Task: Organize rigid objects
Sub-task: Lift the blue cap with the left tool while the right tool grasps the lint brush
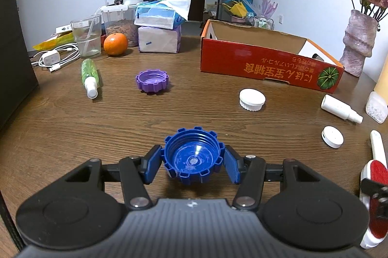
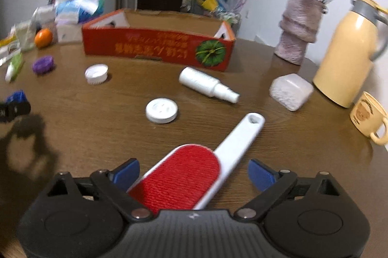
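Currently our left gripper point(image 1: 192, 162) has its blue pads closed against both sides of the blue toothed cap point(image 1: 192, 156), which sits open side up between them, above the near part of the wooden tabletop point(image 1: 72, 124). Our right gripper point(image 2: 194, 173) stands wide open; the red-faced lint brush point(image 2: 179, 179) lies between the fingers point(image 2: 128, 172) without either pad touching it, its white handle running away toward the right.

Beyond the right gripper we note a flat white disc point(image 2: 161, 110), then a white spray bottle point(image 2: 206, 83) on its side and a frosted box of white beads point(image 2: 289, 90) toward the right edge. A white ribbed cap point(image 1: 252, 99) and a purple toothed cap point(image 1: 152, 81) lie mid-table, and a green spray bottle point(image 1: 89, 77) lies toward the left edge.

The red cardboard box point(image 1: 266, 64) stands open toward the far right, just in front of a pink vase point(image 1: 359, 40). An orange point(image 1: 115, 44) and tissue packs point(image 1: 158, 40) sit along the far edge.
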